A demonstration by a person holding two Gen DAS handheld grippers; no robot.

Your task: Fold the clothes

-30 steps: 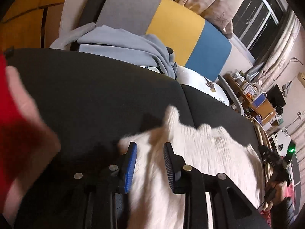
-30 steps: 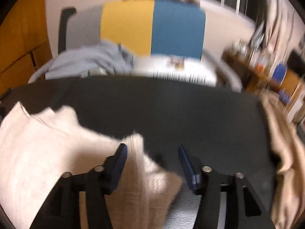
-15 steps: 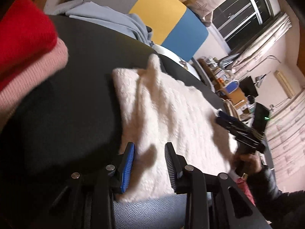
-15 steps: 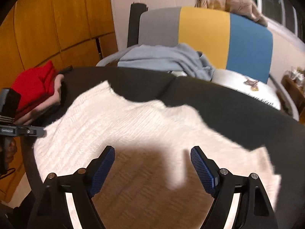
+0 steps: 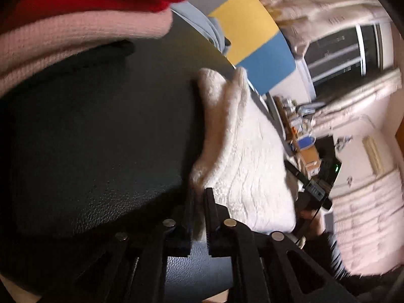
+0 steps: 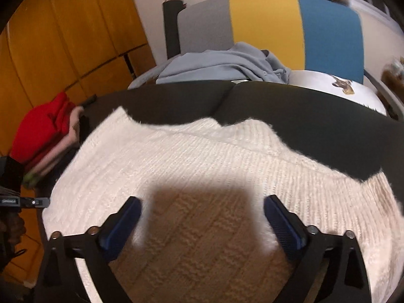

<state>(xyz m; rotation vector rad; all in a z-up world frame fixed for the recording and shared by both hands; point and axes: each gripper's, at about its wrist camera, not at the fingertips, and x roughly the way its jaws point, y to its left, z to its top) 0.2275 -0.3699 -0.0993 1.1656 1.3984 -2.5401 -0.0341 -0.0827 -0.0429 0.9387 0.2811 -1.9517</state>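
A white knitted sweater lies spread flat on the black leather seat. My right gripper is open wide and hovers above the sweater's near middle, empty. In the left wrist view my left gripper is shut on the near left edge of the sweater, with cloth pinched between the jaws. The right gripper shows past the sweater's far side in that view.
A folded red and pink stack sits at the seat's left end, close to the left gripper. A grey-blue garment lies behind the seat before a grey, yellow and blue chair back. Wooden panelling is at left.
My left gripper has dropped to the sweater's near left edge and closed on it. My right gripper has opened wider and stays above the sweater.
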